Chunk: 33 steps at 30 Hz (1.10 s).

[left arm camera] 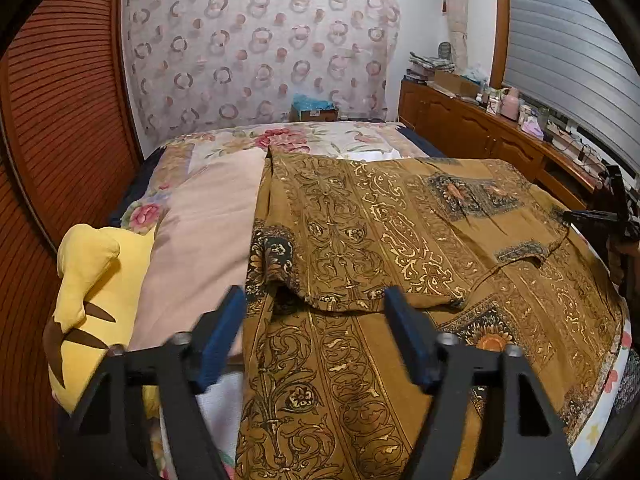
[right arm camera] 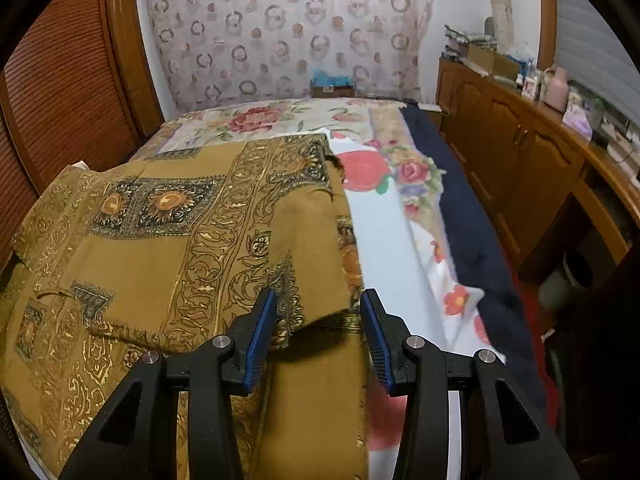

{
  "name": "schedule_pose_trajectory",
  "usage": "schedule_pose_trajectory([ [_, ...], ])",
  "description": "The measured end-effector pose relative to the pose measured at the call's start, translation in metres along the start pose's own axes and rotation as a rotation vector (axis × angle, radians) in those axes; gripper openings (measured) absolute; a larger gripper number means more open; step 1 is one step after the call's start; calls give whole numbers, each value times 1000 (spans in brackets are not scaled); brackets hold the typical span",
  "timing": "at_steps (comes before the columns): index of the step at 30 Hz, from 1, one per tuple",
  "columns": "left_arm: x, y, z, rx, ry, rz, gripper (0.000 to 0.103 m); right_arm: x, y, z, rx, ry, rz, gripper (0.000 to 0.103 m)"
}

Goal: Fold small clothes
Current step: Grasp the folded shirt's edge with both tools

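Brown patterned garment [left arm camera: 400,232] lies folded over on the bed [right arm camera: 384,240]; left gripper [left arm camera: 316,336] and right gripper [right arm camera: 318,336] hover at its edge, fingers wide apart, holding nothing. Yellow plush [left arm camera: 88,300] left, wooden cabinets [right arm camera: 520,152] right, curtain [left arm camera: 256,48] behind.

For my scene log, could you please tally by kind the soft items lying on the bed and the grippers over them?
Brown patterned garment: 1
Yellow plush toy: 1
Pink towel: 1
Grippers, both open: 2, left gripper and right gripper
Total: 5
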State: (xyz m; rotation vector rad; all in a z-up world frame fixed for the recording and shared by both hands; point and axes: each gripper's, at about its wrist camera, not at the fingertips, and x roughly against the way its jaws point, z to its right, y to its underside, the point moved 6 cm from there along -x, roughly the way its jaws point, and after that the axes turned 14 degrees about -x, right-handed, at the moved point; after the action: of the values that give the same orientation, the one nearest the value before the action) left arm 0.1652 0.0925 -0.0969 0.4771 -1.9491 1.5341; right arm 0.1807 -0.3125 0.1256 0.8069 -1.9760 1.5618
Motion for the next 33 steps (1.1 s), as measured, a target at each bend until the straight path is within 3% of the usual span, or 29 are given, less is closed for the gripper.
schedule_pose_trajectory([
  [3, -5, -1, 1, -12, 12, -17, 49, -2, 1, -1, 10, 7, -12, 45],
  [10, -19, -3, -5, -9, 11, -46, 41, -6, -1, 4, 22, 14, -17, 45],
  [14, -29, -4, -9, -7, 25, -64, 26, -11, 4, 9, 24, 23, -21, 45],
  [20, -37, -9, -10, -17, 21, -77, 23, -11, 11, 10, 24, 26, -14, 45],
  [22, -40, -11, -10, -26, 12, -83, 23, -38, 16, 4, 23, 26, -13, 45],
  [25, -46, -11, -14, -41, -26, -104, 23, -51, 18, 4, 26, 29, -15, 45],
  [30, -49, -10, -19, -34, -23, -109, 23, -57, 19, 3, 30, 34, -12, 45],
  [31, -50, -9, -20, -35, -17, -109, 20, -57, 19, 3, 31, 35, -13, 45],
  [32, -49, -9, -20, -37, -15, -105, 8, -58, 19, 3, 31, 36, -13, 45],
  [33, -48, -9, -20, -35, -18, -99, 7, -58, 19, 3, 32, 36, -13, 45],
])
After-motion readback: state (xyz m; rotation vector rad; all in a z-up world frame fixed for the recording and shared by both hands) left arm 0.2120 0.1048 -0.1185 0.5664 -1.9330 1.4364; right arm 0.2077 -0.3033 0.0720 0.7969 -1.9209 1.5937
